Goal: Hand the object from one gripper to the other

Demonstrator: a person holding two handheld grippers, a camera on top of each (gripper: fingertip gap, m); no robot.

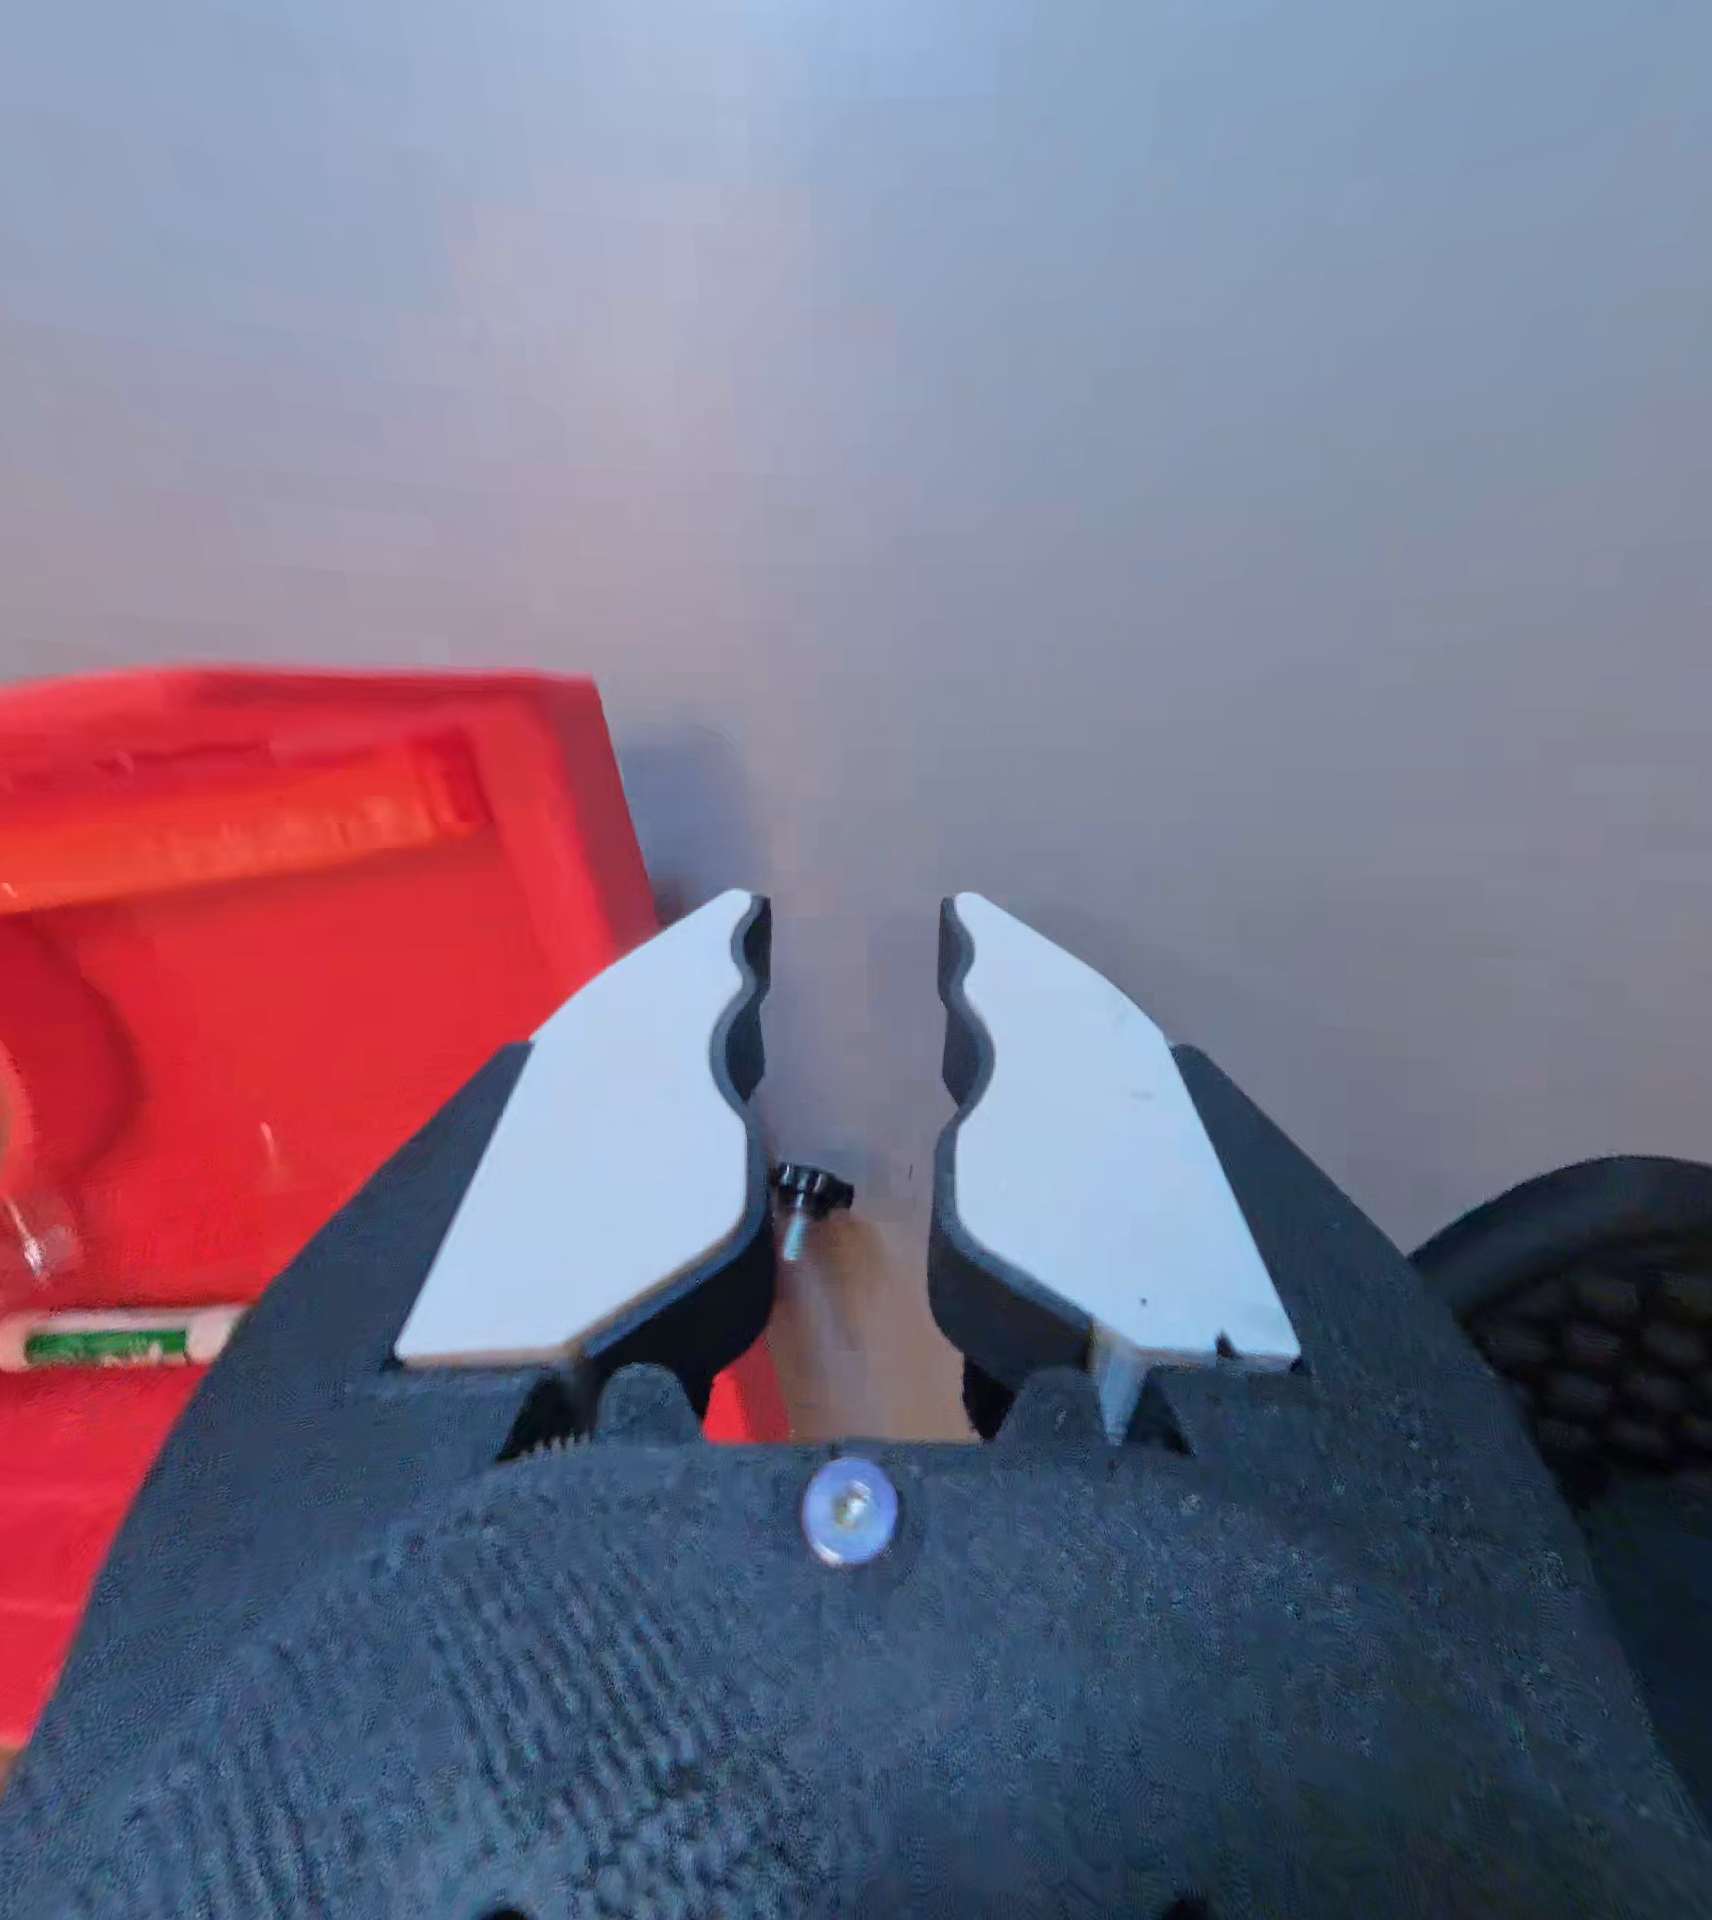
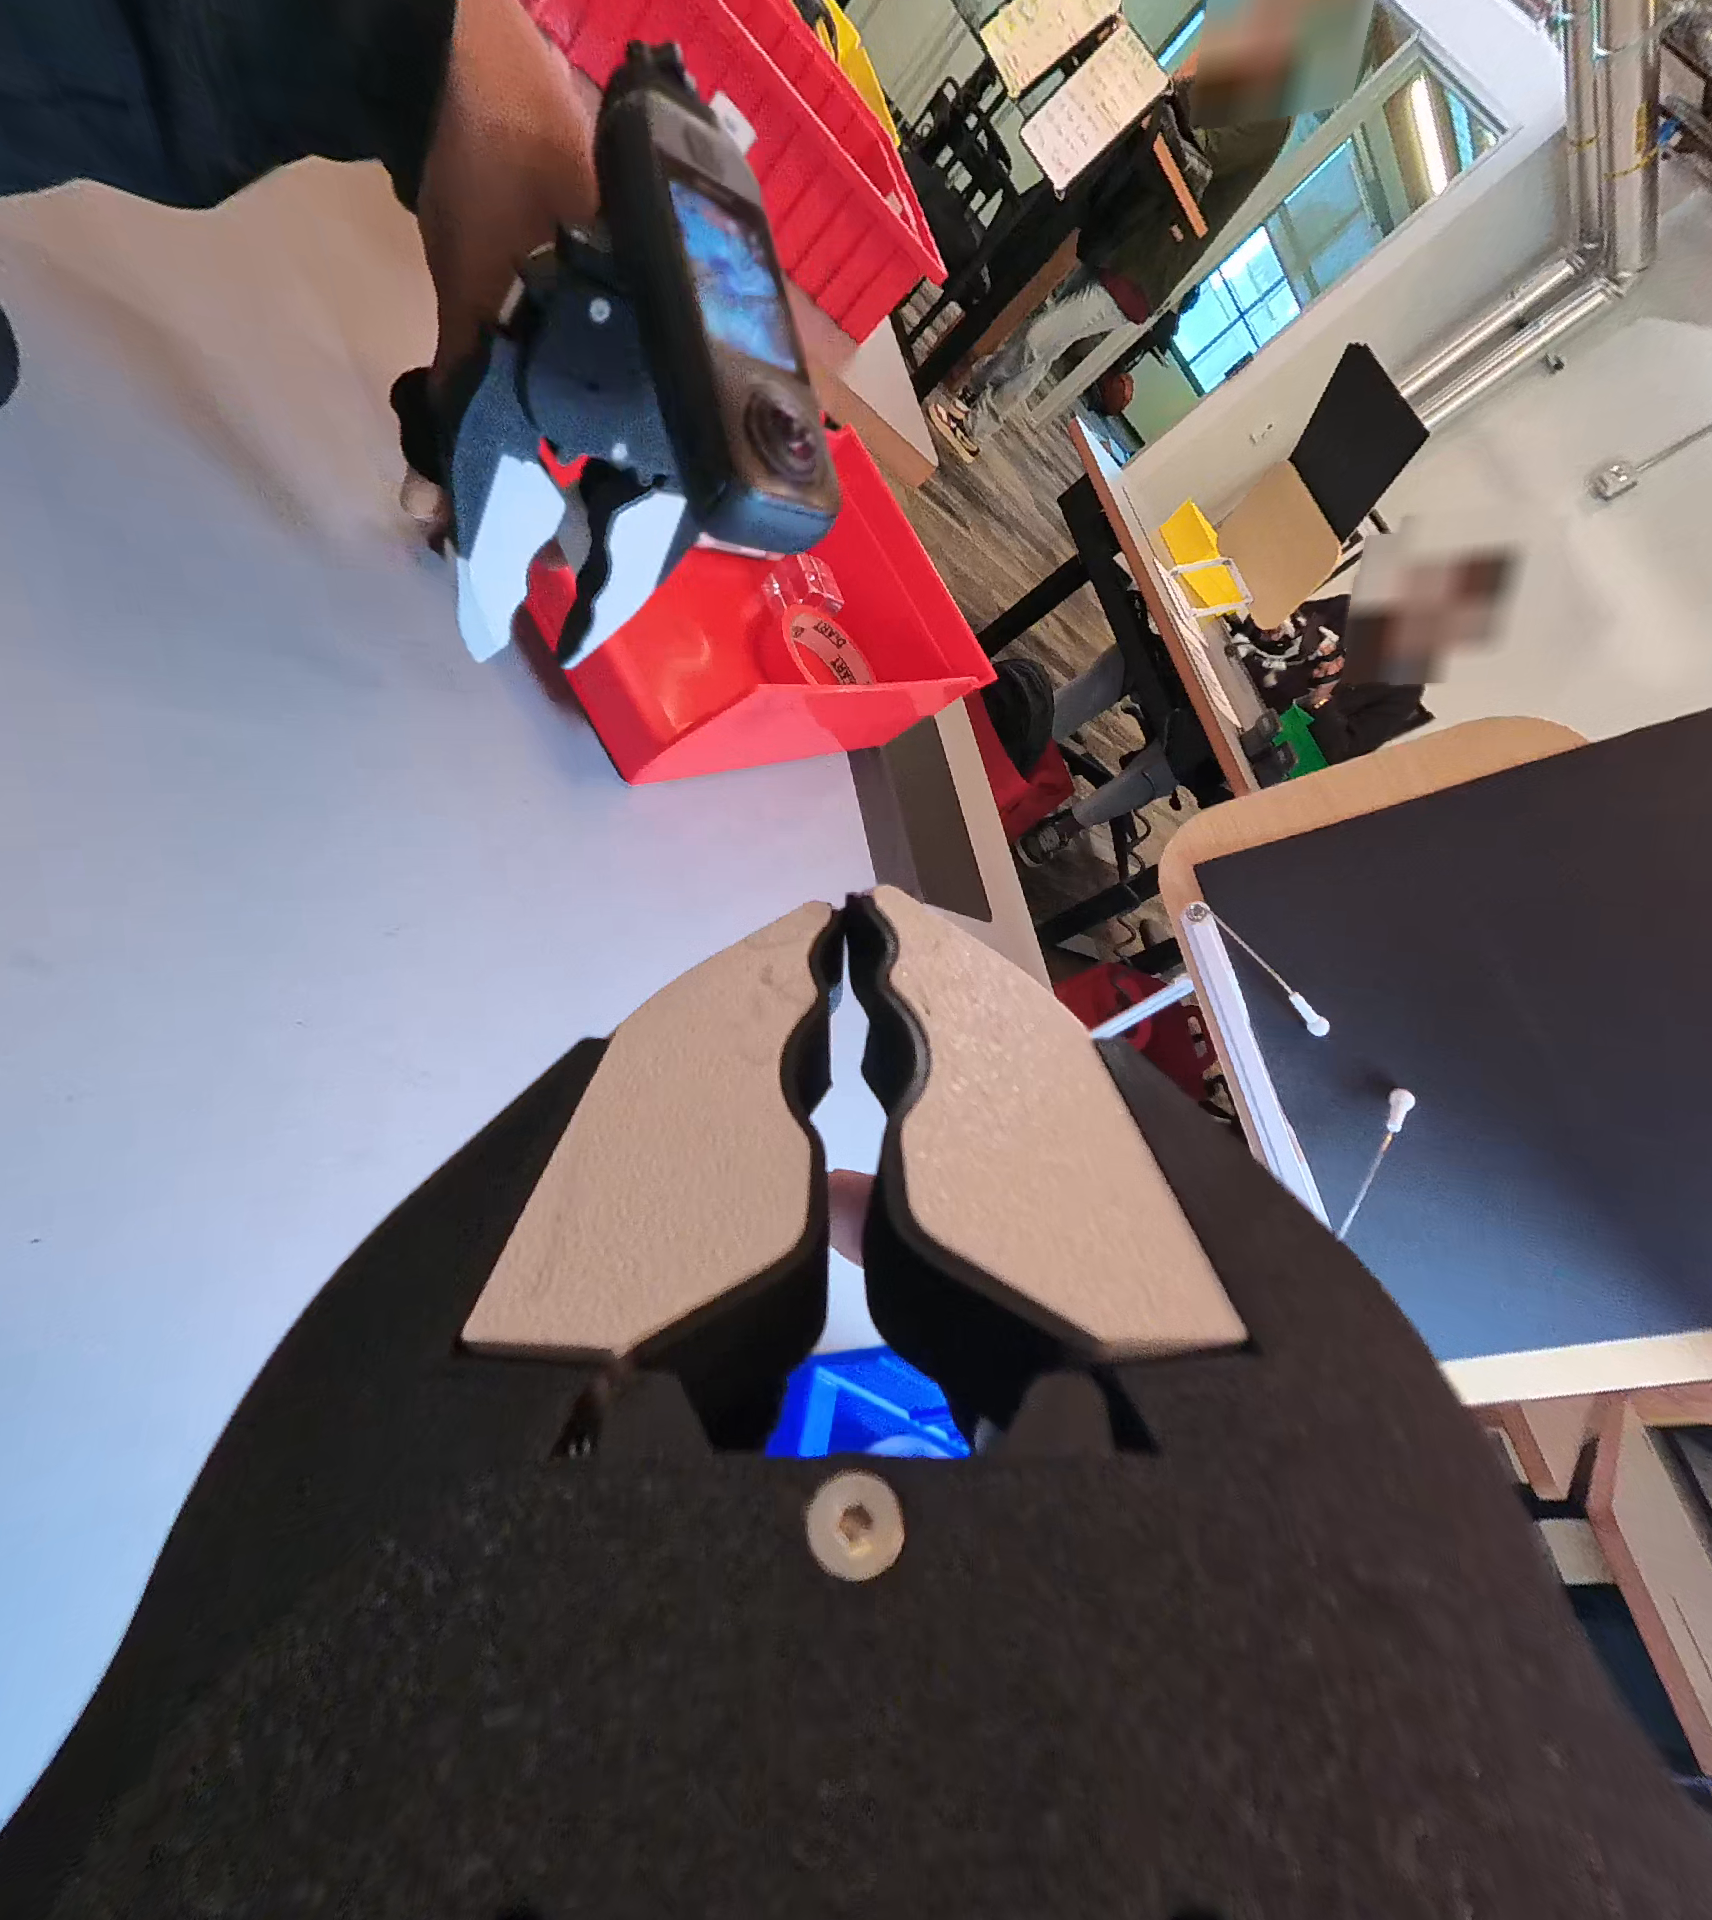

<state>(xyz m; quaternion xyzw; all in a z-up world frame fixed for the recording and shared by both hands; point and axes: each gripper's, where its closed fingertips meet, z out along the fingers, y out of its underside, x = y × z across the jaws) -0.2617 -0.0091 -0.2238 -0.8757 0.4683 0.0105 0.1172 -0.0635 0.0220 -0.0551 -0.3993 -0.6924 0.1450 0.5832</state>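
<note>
A: Where does the object lie?

B: The only loose piece near a claw is a small screw [image 1: 810, 1205] with a black knob, so it is probably the object; it rests on the white table [image 1: 1039, 520], just beside the inner edge of the left gripper's [image 1: 854, 914] left finger and back towards the palm rather than at the tips.

A: And the claws?

B: The left gripper's 2 fingers stand apart with nothing between the pads; the right gripper [image 2: 857, 914] has its tips together, and nothing shows clamped between them.

A: Which is nearer?

B: The left, by far; the right wrist view shows it tilted down at the table beside the red bin [image 1: 312, 987], well apart from the right gripper, which hangs out near the table's edge.

A: How does the screw lie?

B: Its long axis runs roughly along the fingers, knob away and thread towards the wrist; the jaws would likely close across the shank or knob.

A: The snag?

B: It sits off-centre, against 1 finger; a small shift left should centre it, or the closing finger may just push it.
</note>
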